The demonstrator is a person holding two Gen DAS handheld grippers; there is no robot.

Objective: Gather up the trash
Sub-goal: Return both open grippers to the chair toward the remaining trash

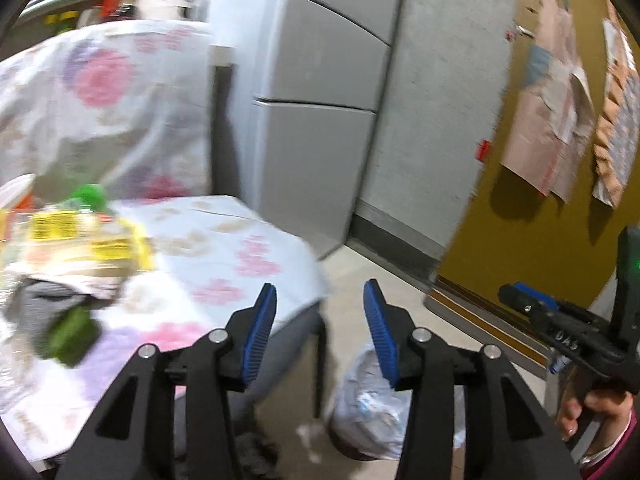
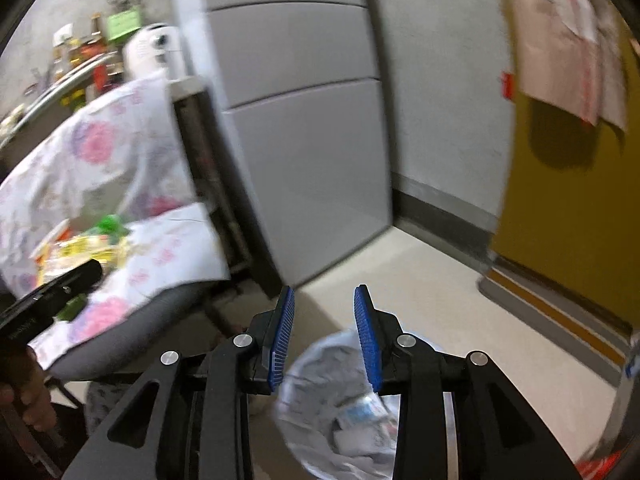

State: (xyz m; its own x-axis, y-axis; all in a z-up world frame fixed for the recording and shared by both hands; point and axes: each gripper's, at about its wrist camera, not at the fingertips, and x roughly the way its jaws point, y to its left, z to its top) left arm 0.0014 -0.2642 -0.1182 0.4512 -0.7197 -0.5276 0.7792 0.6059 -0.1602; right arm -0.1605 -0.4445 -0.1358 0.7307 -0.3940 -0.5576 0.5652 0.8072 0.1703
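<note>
Below both tongs, the left tongs [image 1: 320, 300] and right tongs [image 2: 324, 300] gape empty over the lined trash bin [image 2: 352, 408], likely having let go; farther left, wrappers [image 1: 80, 240] litter the flowered bench [image 1: 224, 248].

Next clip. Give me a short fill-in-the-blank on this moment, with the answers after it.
1. Both claws, left and right, hold ____.
2. The trash bin stands on the ____.
3. The bin is lined with a ____ bag.
4. The cloth over the table has a ____ pattern.

Answers: nothing; floor; plastic; floral
</note>
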